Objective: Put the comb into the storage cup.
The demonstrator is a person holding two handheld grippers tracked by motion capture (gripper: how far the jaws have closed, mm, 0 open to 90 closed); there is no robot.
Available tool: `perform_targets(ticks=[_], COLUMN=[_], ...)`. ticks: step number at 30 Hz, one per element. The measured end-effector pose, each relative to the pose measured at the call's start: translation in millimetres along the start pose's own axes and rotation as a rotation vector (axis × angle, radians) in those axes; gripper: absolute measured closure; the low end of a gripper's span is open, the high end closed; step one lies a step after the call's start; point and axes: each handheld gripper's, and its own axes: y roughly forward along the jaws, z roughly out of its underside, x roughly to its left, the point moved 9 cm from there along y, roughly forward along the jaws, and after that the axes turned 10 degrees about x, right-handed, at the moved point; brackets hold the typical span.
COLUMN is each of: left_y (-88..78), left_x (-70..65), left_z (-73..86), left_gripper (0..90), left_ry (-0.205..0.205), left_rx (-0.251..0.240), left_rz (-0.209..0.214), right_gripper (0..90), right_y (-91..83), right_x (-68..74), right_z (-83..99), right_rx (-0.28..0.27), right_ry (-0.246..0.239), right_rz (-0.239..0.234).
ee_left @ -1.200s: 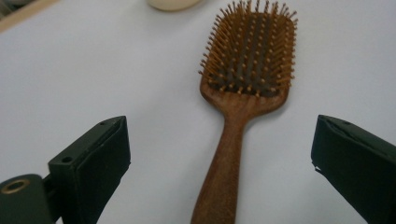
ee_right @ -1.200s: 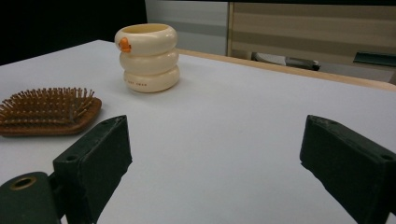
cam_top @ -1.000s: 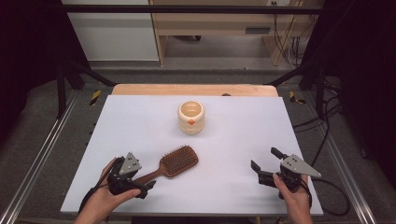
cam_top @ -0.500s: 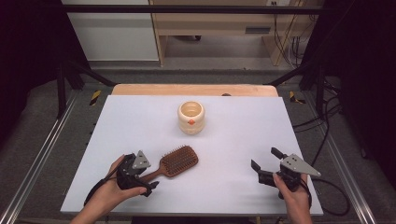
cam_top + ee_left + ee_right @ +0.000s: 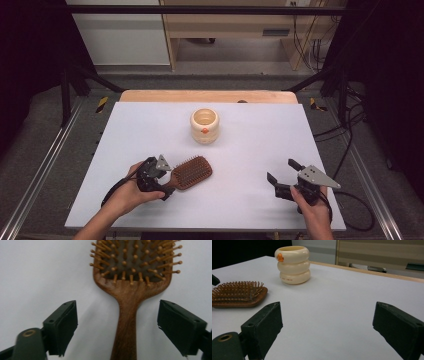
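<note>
Lying bristles-up on the white table [image 5: 250,135], the wooden hairbrush [image 5: 189,173] sits toward seven o'clock of the tabletop in the high view, its paddle head pointing to about two o'clock and its handle running back toward the person's left hand [image 5: 131,192]. The left gripper [image 5: 117,326] has its jaws spread wide, one on each side of the handle; in the left gripper view the handle rises between the two black pads with bare table showing on both sides, so neither pad touches the wood. The head with its round-tipped pins lies at twelve o'clock in that view. A cream ribbed cup [image 5: 204,125] with a small orange mark stands upright near the table's centre, at about one o'clock from the brush and well apart from it. The right gripper [image 5: 282,176], held by the right hand [image 5: 314,210] at roughly five o'clock of the table, also stands wide apart with only bare table between its jaws. In the right gripper view the cup sits at eleven o'clock and the brush head at nine o'clock.
</note>
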Motion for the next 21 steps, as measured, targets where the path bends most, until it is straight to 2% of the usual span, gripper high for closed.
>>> perform_targets(ticks=[3,7,10,14,21], left_y=[2.8,2.5,3.3,5.0,5.7], left_x=[-2.6,-2.6,-4.1,-5.6,-5.9], left_z=[0.4,0.6,1.4,2.4,1.6], left_gripper=[26.9,41.8,48.4,54.4,60.2], left_ry=[0.022,0.024,0.032,0.053,0.055], left_rx=[0.027,0.039,0.050,0.074,0.084], left_rz=[0.014,0.029,0.045,0.055,0.057], right_gripper=[9.0,9.1,9.1,9.2,9.3], right_y=[-0.1,0.0,0.3,0.2,2.2], right_x=[0.8,1.3,1.6,1.7,3.6], right_z=[-0.1,-0.1,0.1,0.1,0.7], right_rx=[0.000,0.000,0.002,0.002,0.008], right_ry=[-0.002,-0.003,-0.001,-0.001,-0.007], right_rz=[-0.003,-0.004,-0.006,-0.007,-0.013])
